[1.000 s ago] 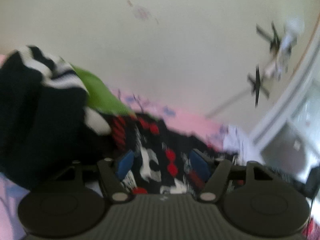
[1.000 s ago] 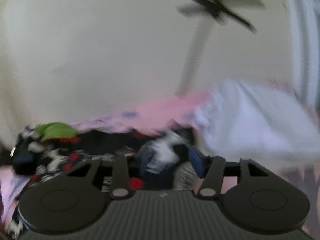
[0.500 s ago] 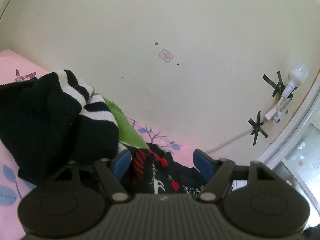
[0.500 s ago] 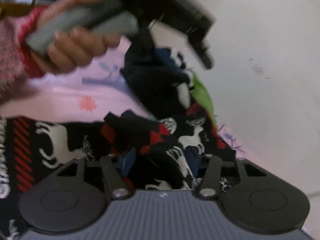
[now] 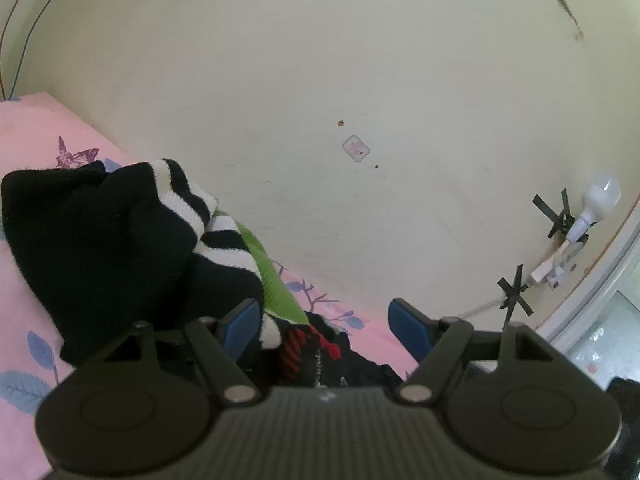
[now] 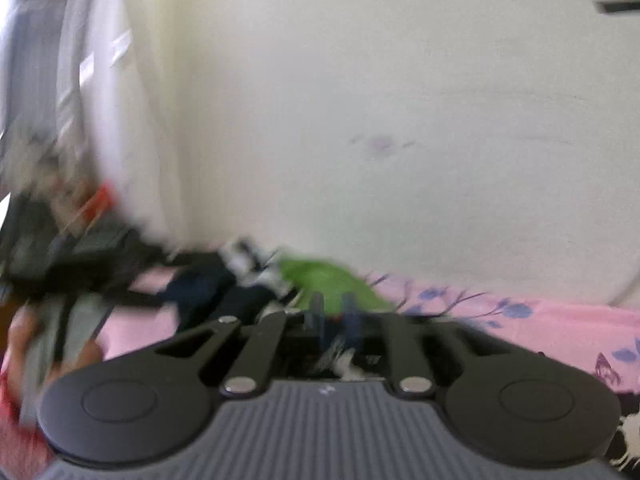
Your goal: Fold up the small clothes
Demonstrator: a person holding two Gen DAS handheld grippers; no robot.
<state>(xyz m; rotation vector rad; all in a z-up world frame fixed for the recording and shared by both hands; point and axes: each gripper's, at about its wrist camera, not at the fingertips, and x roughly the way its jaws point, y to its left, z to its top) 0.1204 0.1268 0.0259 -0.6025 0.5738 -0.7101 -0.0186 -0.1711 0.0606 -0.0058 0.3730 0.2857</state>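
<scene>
A black garment with red and white reindeer print (image 5: 320,354) lies on the pink bed sheet (image 5: 32,136), just below my left gripper (image 5: 326,326), which is open and empty above it. A black sweater with white stripes (image 5: 120,232) and a green garment (image 5: 268,280) are piled to its left. In the blurred right wrist view my right gripper (image 6: 334,316) has its fingers close together on a fold of the patterned garment (image 6: 336,356). The pile (image 6: 240,280) lies beyond it.
A cream wall (image 5: 320,80) rises right behind the bed. A bulb and cable (image 5: 588,208) are taped to it at the right. A white curtain (image 6: 80,80) hangs at the left in the right wrist view. The person's hand (image 6: 24,344) shows at the lower left.
My right gripper has swung round to face the wall and closed on the patterned garment. My left gripper has tilted up a little and stays open.
</scene>
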